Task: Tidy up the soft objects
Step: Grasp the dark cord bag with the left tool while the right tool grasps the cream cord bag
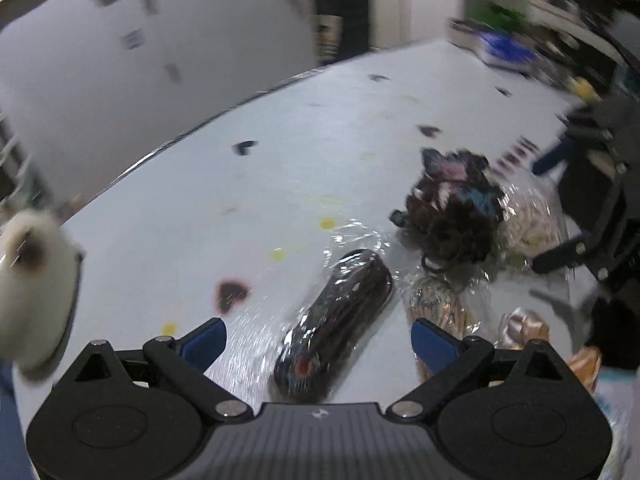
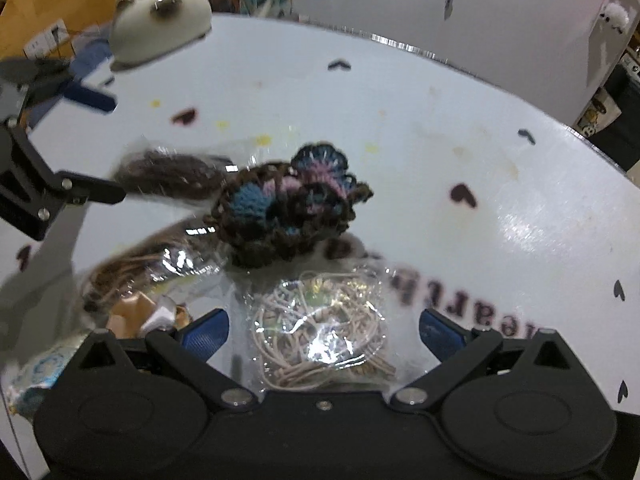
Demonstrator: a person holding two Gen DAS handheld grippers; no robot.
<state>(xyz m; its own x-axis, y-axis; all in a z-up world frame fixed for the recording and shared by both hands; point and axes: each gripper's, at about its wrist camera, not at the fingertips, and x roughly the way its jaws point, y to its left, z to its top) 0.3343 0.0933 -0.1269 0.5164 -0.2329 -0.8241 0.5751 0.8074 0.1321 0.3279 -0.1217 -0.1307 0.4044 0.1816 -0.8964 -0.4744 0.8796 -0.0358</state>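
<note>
Tabletop (image 2: pixel 460 128): white surface printed with small dark hearts and yellow spots; I see lettering along its near edge in the right wrist view.
Left gripper (image 1: pixel 318 336): my jaws stand released and wide apart, blue fingers (image 1: pixel 204 340) on either side of the dark bundle, neither pad touching it.
Dark bundle (image 1: pixel 340 312): long brown roll in clear wrap, lying on the tabletop between my left fingers.
Right gripper (image 2: pixel 324 330): my jaws stand released and wide, with the cord packet between them; the pads are clear of it.
Cord packet (image 2: pixel 320 328): clear bag of pale coiled cord, flat on the tabletop.
Crochet piece (image 2: pixel 286 208): brown, blue and pink yarn, just beyond the cord packet and beside the dark bundle.
Tan bundle (image 1: pixel 440 304): wrapped light-brown item, just right of the dark bundle.
Plush toy (image 2: pixel 160 20): white, with a dark face patch, at the far left tabletop edge, well apart from the pile.
Image quality: I note motion blur in both views.
</note>
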